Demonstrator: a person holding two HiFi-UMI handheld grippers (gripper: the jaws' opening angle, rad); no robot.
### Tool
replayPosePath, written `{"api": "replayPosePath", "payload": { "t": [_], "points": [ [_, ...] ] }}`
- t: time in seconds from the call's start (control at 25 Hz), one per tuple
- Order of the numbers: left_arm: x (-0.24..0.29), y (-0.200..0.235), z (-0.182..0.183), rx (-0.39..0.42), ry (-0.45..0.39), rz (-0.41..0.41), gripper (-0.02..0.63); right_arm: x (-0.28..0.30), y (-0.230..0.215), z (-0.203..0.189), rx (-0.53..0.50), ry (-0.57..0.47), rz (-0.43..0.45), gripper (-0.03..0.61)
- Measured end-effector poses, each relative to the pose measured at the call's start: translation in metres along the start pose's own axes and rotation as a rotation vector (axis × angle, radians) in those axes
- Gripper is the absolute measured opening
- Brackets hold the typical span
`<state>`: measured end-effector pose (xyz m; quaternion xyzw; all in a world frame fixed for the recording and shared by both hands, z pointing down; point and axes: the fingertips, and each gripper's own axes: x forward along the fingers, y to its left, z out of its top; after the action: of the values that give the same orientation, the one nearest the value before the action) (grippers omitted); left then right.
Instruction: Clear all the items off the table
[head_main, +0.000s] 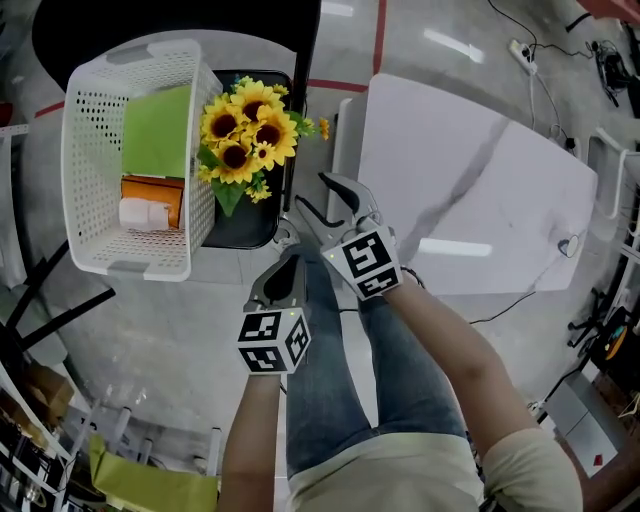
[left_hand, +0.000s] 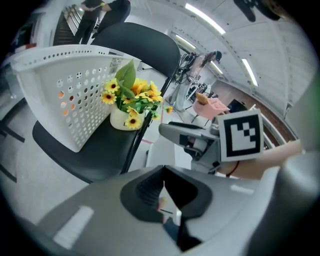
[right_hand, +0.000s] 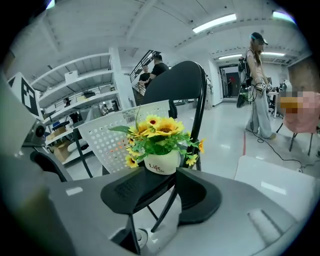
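A white pot of yellow sunflowers (head_main: 245, 130) stands on a black chair seat (head_main: 240, 228), right beside a white perforated basket (head_main: 90, 150). The basket holds a green sheet (head_main: 158, 130), an orange box (head_main: 155, 190) and a white roll (head_main: 145, 213). My right gripper (head_main: 312, 190) hovers just off the chair's near edge, its jaws apart and nothing between them. In the right gripper view the pot (right_hand: 161, 161) sits just beyond the jaws of that gripper (right_hand: 170, 177). My left gripper (head_main: 283, 262) is shut and empty, lower and nearer to me. The left gripper view has the flowers (left_hand: 131, 102) further off.
The white marble-look table (head_main: 470, 190) lies to the right, nothing showing on its top. The chair's black backrest (right_hand: 185, 85) rises behind the flowers. A person (right_hand: 260, 90) stands far off on the grey floor. Cables and a power strip (head_main: 524, 52) lie beyond the table.
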<state>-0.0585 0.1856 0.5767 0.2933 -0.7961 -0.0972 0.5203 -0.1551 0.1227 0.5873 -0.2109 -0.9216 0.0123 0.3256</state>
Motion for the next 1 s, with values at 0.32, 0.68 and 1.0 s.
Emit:
{"api": "replayPosePath", "payload": {
  "t": [0.32, 0.68, 1.0],
  "points": [
    [0.0, -0.019, -0.001, 0.003, -0.032, 0.028, 0.009, -0.036, -0.006, 0.0, 0.033, -0.022, -0.029, 0.046],
    [0.004, -0.046, -0.002, 0.051, -0.068, 0.062, 0.008, -0.075, -0.018, -0.006, 0.071, -0.036, -0.049, 0.0],
    [0.013, -0.083, -0.003, 0.112, -0.069, 0.054, 0.009, -0.121, -0.048, -0.019, 0.174, -0.063, -0.107, 0.0]
  ]
}}
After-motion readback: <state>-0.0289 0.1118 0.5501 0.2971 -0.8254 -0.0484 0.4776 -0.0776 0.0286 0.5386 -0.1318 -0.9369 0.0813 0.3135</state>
